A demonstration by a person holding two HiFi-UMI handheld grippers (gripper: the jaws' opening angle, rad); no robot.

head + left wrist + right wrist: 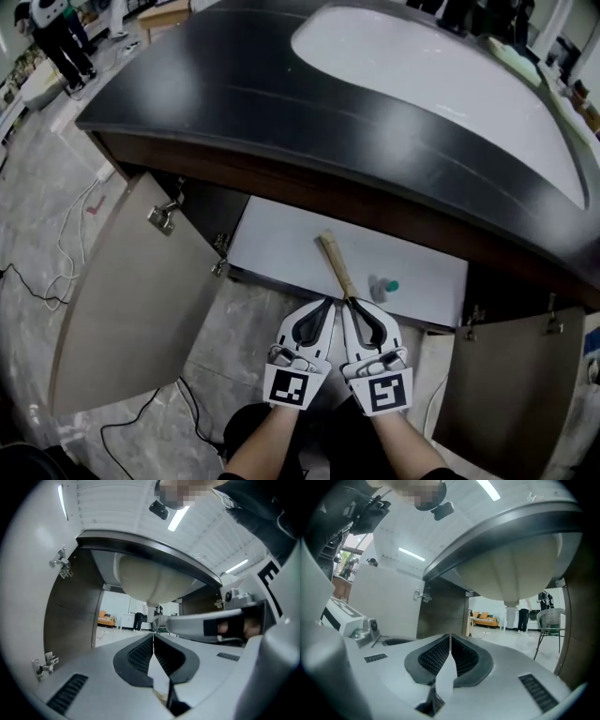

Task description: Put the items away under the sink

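Note:
In the head view a wooden-handled tool (336,264) lies on the white floor of the under-sink cabinet (281,234). A small grey item with a teal cap (384,286) rests beside it. My left gripper (327,303) and right gripper (348,303) hover side by side just in front of the cabinet opening, both shut with nothing between the jaws. In the left gripper view the left gripper (153,637) has its pads together, pointing under the basin's underside (150,581). In the right gripper view the right gripper (450,637) is likewise shut and empty.
Both cabinet doors stand open: the left door (131,291) and the right door (511,394). The black counter (234,84) with its white basin (422,66) overhangs the opening. Cables (56,253) trail on the marbled floor. People (56,37) stand far left.

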